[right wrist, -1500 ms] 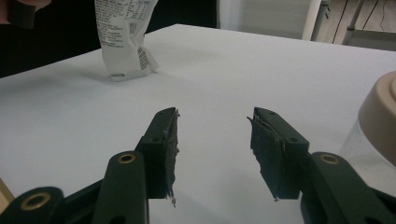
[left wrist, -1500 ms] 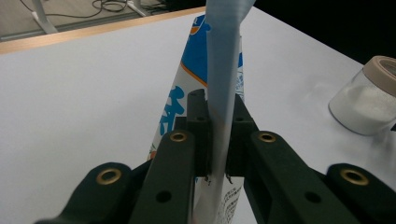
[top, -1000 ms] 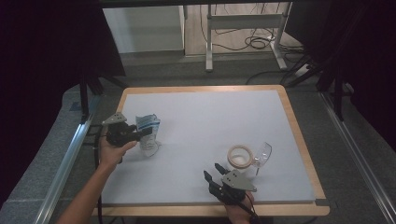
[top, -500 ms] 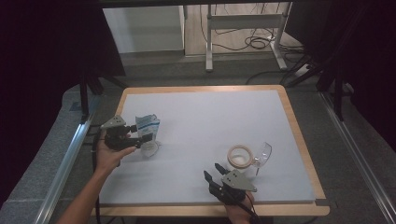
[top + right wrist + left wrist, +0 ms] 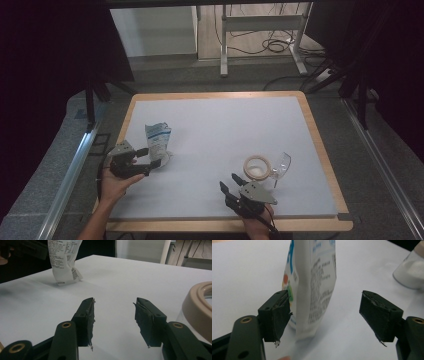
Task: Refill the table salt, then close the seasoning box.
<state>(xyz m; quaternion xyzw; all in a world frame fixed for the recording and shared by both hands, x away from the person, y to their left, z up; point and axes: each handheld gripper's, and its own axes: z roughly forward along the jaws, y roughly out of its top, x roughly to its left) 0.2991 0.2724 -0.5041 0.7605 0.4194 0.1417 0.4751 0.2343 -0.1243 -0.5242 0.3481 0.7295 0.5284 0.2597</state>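
The pouch (image 5: 157,141) stands upright near the table's (image 5: 215,125) left edge, long axis vertical. My left gripper (image 5: 145,161), jaws just opened and gripping nothing, sits right beside it with the pouch between them; my right gripper (image 5: 229,184) waits open, well apart.

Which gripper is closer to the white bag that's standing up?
Left. The left gripper is right at the white bag, its open jaws on either side of it and just opened, not pressing. The right gripper waits far across the table, beside the tape roll.
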